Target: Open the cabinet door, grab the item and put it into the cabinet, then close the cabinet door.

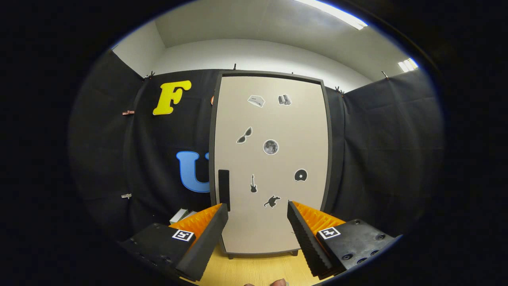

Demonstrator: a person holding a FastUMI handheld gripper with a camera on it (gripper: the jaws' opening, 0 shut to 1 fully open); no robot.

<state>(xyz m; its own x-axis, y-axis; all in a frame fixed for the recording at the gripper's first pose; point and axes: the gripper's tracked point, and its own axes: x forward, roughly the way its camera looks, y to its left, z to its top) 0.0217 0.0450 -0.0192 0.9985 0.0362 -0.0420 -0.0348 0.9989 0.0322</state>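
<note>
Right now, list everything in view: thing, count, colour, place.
cabinet: one, beige door in a dark frame, shut, straight ahead beyond the fingers
door handle: one, black, upright on the door beside its edge, just above one fingertip
stickers: eight, grey and black, scattered over the door
box: one, white, beside the cabinet foot, partly hidden behind a finger; possibly the item
table: one, light wood, under the cabinet
hand-held gripper: one, fingers open, empty, facing the door
</note>
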